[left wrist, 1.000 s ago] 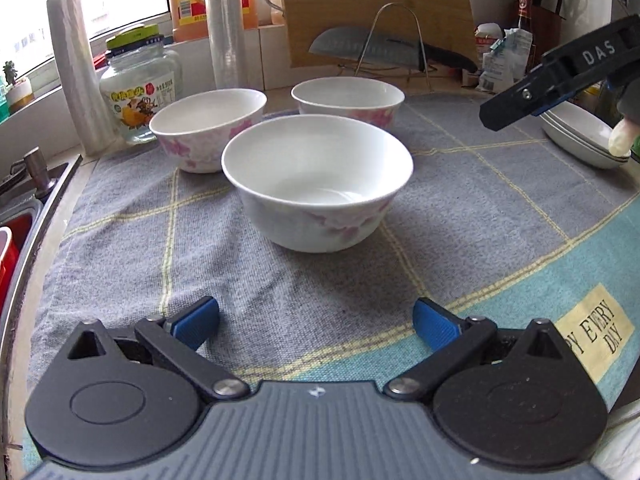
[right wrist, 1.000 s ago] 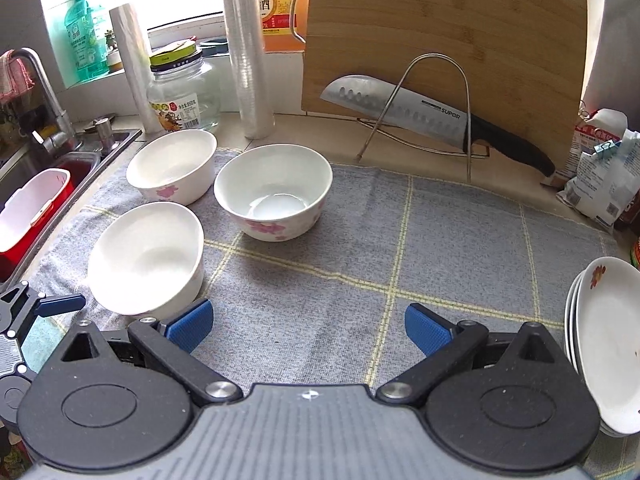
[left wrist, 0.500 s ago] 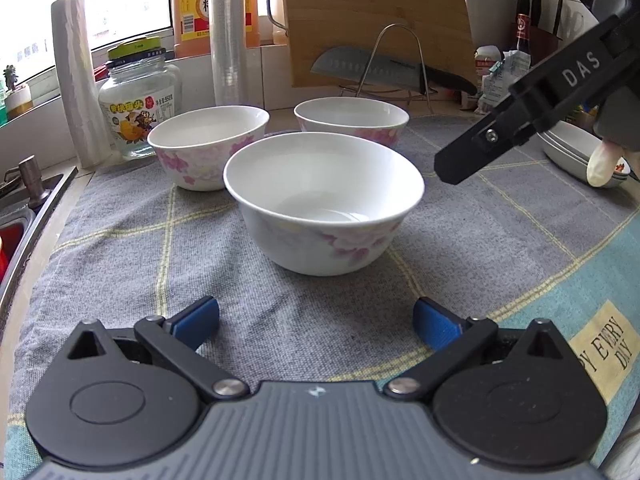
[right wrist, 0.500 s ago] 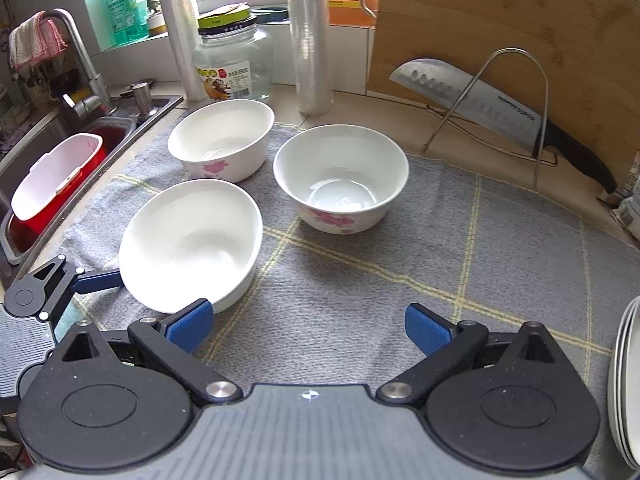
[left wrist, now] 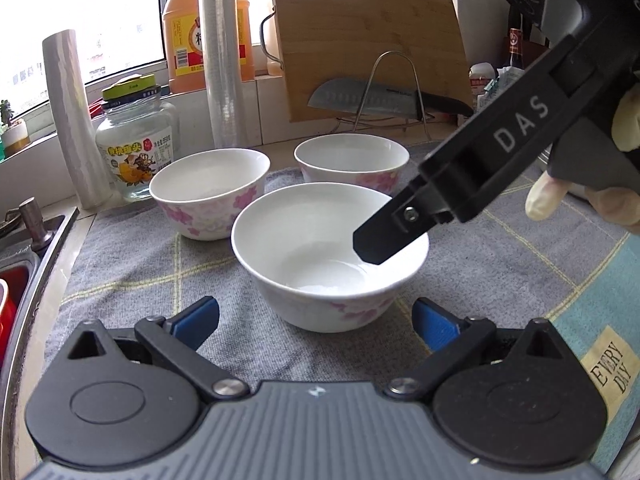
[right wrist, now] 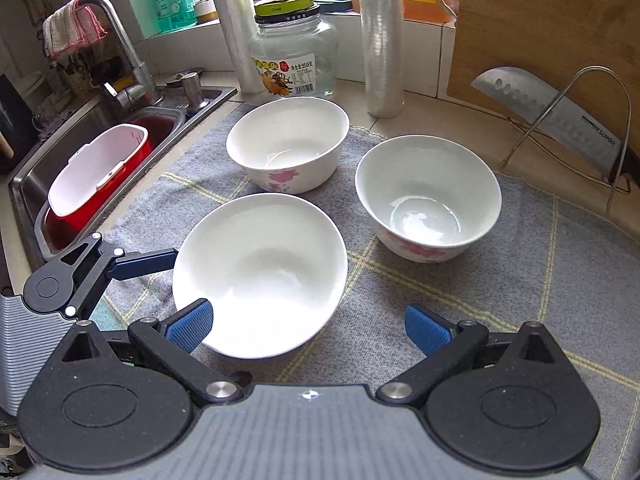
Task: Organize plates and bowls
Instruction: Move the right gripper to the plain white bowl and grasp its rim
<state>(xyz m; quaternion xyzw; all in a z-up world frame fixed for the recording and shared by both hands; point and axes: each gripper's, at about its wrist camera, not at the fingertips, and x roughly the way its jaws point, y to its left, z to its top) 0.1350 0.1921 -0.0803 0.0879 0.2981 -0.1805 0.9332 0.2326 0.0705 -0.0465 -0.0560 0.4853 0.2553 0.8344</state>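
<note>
Right gripper [left wrist: 376,246] arm: I read "DAS" in white letters.
Cloth [left wrist: 608,368], lower right of the left view: I read "EVERY DAY".
Knife [right wrist: 560,120], right side: I read "SUPOR".
Glass jar [right wrist: 294,56] label: I read "950".

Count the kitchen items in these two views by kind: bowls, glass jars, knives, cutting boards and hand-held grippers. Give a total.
Bowls: 3 (near, far left, far right)
Glass jar: 1
Knife: 1
Cutting board: 1
Hand-held grippers: 2 (left, right)
Total: 8
</note>
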